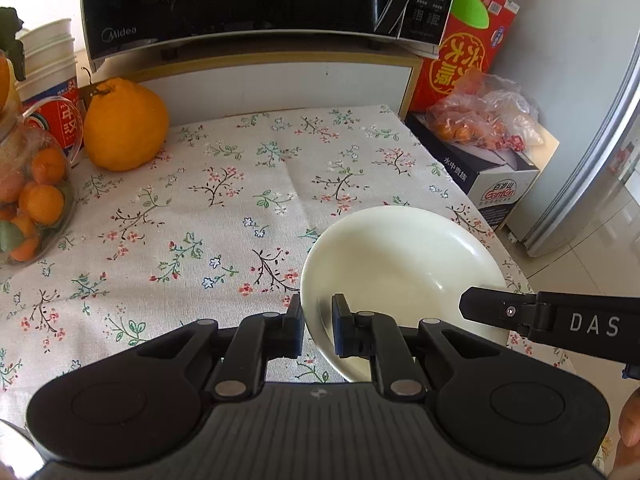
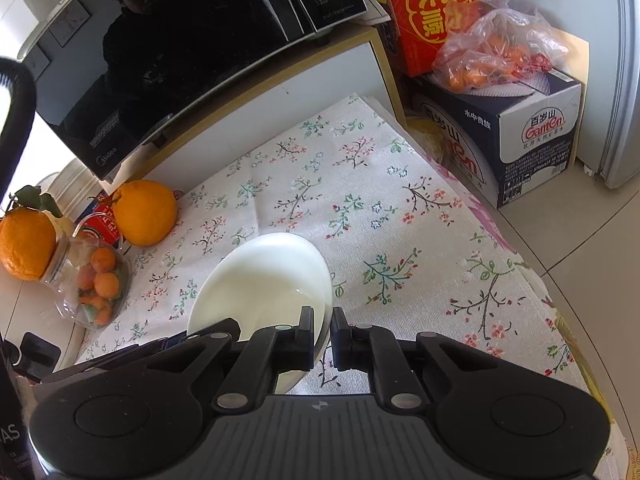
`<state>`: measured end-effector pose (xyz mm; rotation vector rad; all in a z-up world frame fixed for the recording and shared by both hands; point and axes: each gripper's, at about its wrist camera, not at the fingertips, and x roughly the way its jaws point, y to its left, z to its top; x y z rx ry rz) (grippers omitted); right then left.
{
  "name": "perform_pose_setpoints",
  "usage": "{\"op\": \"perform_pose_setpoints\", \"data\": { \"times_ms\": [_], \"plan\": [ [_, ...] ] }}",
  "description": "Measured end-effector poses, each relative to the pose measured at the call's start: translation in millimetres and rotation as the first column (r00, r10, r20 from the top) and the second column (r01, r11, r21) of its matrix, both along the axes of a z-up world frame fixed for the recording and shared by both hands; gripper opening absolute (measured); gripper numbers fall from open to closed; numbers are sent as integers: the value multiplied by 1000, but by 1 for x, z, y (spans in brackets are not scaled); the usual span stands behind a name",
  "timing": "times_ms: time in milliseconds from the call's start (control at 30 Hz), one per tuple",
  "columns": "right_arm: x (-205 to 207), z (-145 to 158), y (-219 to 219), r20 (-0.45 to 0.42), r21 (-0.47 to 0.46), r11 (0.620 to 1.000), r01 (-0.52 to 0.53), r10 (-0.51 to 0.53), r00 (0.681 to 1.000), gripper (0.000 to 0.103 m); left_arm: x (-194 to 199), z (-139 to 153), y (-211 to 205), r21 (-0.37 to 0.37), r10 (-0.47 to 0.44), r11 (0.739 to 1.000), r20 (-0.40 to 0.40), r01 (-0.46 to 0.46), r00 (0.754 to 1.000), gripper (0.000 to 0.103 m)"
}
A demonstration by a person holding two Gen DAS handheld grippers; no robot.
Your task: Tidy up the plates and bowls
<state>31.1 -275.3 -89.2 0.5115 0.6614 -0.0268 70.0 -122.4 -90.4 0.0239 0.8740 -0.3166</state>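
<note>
A white bowl (image 1: 404,272) is tilted over the floral tablecloth (image 1: 224,208). My left gripper (image 1: 318,326) is shut on the bowl's left rim, one finger outside and one inside. My right gripper (image 2: 322,334) is shut on the opposite rim of the same white bowl (image 2: 268,276). The right gripper's finger also shows in the left wrist view (image 1: 504,312), reaching over the bowl's right edge. No other plates or bowls are in view.
A large orange fruit (image 1: 124,124) and a plastic jar of small oranges (image 1: 32,196) stand at the left. A black microwave (image 1: 248,0) sits on a shelf at the back. Boxes (image 2: 516,132) and a bag of oranges (image 2: 496,56) lie right of the table edge.
</note>
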Motion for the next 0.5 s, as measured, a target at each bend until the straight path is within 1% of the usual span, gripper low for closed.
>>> {"op": "perform_pose_setpoints", "data": {
  "times_ms": [167, 300, 467, 500],
  "plan": [
    [-13, 8, -2, 24, -4, 1000, -7, 7, 1000, 4, -18, 13, 5, -32, 6, 999, 7, -5, 1000, 13],
    [-33, 15, 6, 50, -29, 999, -33, 34, 998, 6, -31, 19, 10, -39, 8, 999, 8, -7, 1000, 13],
    [-50, 17, 14, 49, -49, 997, -58, 60, 997, 7, -50, 26, 14, -43, 11, 999, 12, -11, 1000, 13],
    [-52, 19, 15, 52, -53, 997, -60, 63, 997, 7, -54, 28, 14, -40, 10, 999, 15, -9, 1000, 15]
  ]
}}
